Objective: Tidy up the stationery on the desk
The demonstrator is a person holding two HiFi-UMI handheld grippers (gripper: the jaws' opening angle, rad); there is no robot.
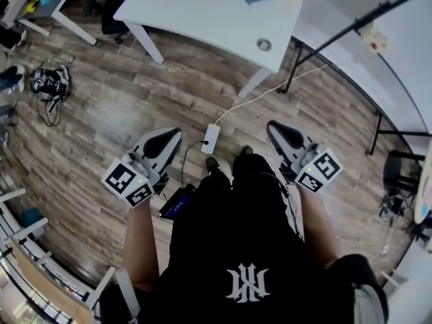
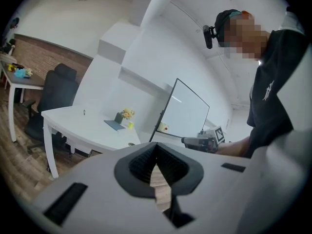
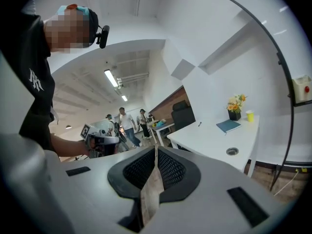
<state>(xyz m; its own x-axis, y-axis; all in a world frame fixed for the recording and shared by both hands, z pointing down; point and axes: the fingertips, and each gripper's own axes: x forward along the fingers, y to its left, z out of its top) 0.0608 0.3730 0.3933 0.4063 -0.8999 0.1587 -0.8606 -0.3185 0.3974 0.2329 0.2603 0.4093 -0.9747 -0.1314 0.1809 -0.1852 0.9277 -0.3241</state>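
The room has white walls, a brick-faced stretch behind the seats, and a wood-plank floor [image 1: 128, 106]. On that floor stands the white desk [image 1: 202, 15], its top mostly bare, with a round cable hole [image 1: 264, 44] near one corner. Just beside the desk is a whiteboard [image 2: 185, 112] in a black frame on black legs, with a small pale box with a red button [image 3: 303, 88] fixed to the frame. A black office chair [image 2: 54, 95] sits at the desk's far side, and a second table [image 2: 22, 79] carrying small bright odds and ends stands further off. Several people [image 3: 127, 123] are in the background.

The person wears a black shirt with a white emblem [image 1: 244, 282] on it. The left gripper [image 2: 157, 164] is clenched with nothing between its jaws. The right gripper [image 3: 155, 162] is likewise closed and empty. Both are held above the floor, well apart from the desk, and each bears a cube of black-and-white square markers.

A white power strip [image 1: 211, 138] lies on the floor between the grippers, its cable running toward the desk.

The stationery is grouped at the desk's far end. A blue notebook [image 3: 228, 126] lies flat. Near it a dark pot [image 3: 235, 115] holds yellow and orange flowers [image 3: 236, 103], and a yellow cup [image 3: 249, 116] stands just beside the pot; its contents cannot be made out. A small dark pen [image 3: 199, 124] lies apart from them.
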